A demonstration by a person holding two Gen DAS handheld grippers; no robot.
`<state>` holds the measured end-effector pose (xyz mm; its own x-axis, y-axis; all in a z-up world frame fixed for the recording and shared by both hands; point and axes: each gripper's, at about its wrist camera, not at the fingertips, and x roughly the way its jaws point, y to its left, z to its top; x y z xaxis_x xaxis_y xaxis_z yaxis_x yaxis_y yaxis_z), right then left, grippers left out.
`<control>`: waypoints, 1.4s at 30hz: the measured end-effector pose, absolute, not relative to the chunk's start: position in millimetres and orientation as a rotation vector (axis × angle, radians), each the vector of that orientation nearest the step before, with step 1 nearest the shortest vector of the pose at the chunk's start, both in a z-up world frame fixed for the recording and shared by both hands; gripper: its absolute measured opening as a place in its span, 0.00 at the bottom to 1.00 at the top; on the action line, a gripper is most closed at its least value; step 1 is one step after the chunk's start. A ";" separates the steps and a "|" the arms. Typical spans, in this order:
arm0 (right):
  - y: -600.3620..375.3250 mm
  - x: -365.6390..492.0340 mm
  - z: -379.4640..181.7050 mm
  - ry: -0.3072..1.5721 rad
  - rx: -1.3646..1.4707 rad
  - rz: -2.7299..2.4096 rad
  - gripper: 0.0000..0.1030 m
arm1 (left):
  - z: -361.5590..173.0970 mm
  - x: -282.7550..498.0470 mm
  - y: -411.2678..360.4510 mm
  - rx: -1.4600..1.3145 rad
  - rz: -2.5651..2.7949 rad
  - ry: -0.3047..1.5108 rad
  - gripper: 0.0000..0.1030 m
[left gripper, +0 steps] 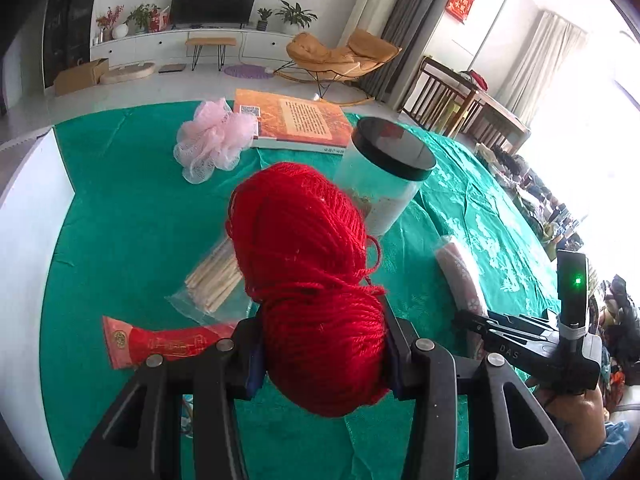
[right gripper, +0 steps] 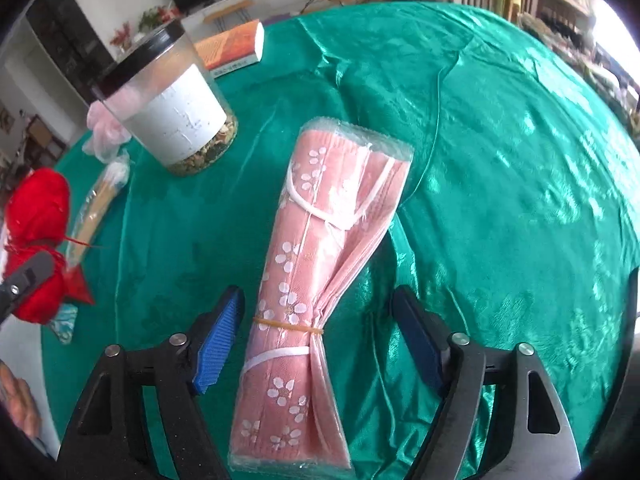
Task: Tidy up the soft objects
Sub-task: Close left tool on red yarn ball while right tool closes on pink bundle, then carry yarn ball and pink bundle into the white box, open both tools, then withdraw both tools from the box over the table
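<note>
The pink mask pack (right gripper: 316, 280) was seen lying on the green table (right gripper: 500, 160) between the parted jaws of the right hand-held gripper (right gripper: 316, 340), its long axis running away from it. The left hand-held gripper (left gripper: 324, 356) was clenched on the red yarn ball (left gripper: 308, 264), further left.

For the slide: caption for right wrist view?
Right gripper open astride bagged pink masks on green tablecloth.

On the green satin tablecloth (right gripper: 500, 140), the black-lidded clear plastic jar (right gripper: 176, 108) stands before the orange paperback book (right gripper: 232, 48), with the pink mesh bath pouf (left gripper: 212, 140) left of the book
</note>
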<state>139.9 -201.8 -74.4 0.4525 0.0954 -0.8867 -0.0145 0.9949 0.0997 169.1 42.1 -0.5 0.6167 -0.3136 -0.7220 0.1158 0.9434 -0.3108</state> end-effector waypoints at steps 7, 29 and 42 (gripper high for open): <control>-223.5 185.2 -13.5 0.927 0.147 0.004 0.24 | 45.9 150.3 94.6 -0.307 -0.217 0.778 0.44; 180.6 4.8 115.4 0.836 0.165 1.034 0.48 | 36.7 -90.7 371.2 -0.319 0.463 0.771 0.90; 47.7 5.9 -3.1 0.769 -0.163 0.493 0.73 | 43.2 -44.9 240.9 -0.318 0.119 0.669 0.92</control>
